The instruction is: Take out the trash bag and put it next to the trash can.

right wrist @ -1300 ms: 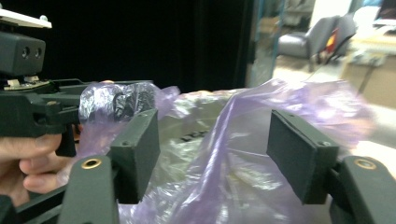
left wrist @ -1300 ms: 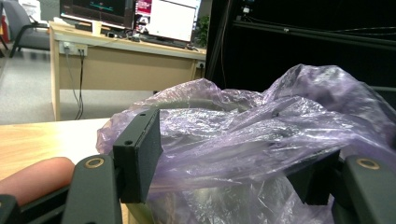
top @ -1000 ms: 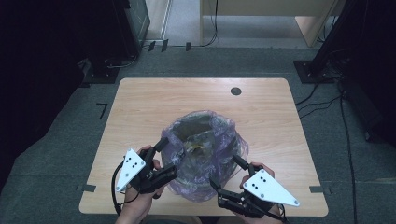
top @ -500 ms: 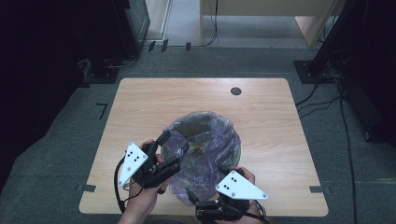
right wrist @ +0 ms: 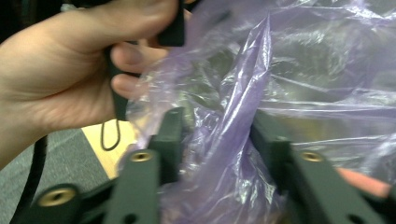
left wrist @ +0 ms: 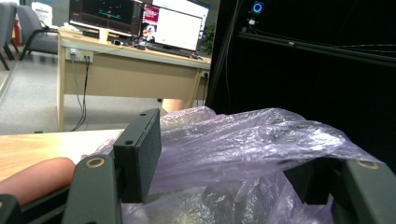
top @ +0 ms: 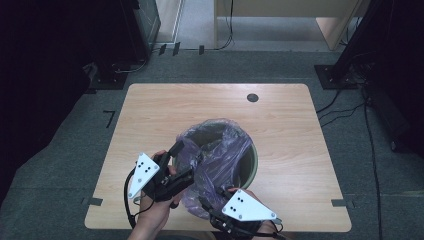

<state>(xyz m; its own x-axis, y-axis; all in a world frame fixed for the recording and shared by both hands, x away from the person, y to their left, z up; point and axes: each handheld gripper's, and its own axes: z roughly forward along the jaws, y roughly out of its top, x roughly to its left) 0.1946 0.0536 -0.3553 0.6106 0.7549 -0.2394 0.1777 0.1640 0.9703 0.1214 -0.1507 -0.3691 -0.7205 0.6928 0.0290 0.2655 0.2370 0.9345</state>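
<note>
While I watch from my console, the scene reads so:
High view: purple bag (top: 220,155) lines a green bin (top: 252,162) at the table (top: 300,140) centre's 6 o'clock; my left gripper (top: 175,162) sits at the bag's 9 o'clock, my right gripper (top: 212,197) at its 6.
Left gripper view: jaws part-open around bag film (left wrist: 243,154); I cannot tell if they pinch.
Right gripper view: jaws have just been closing, a fold of film (right wrist: 224,154) between them; left hand (right wrist: 70,70) at 10 o'clock.
</note>
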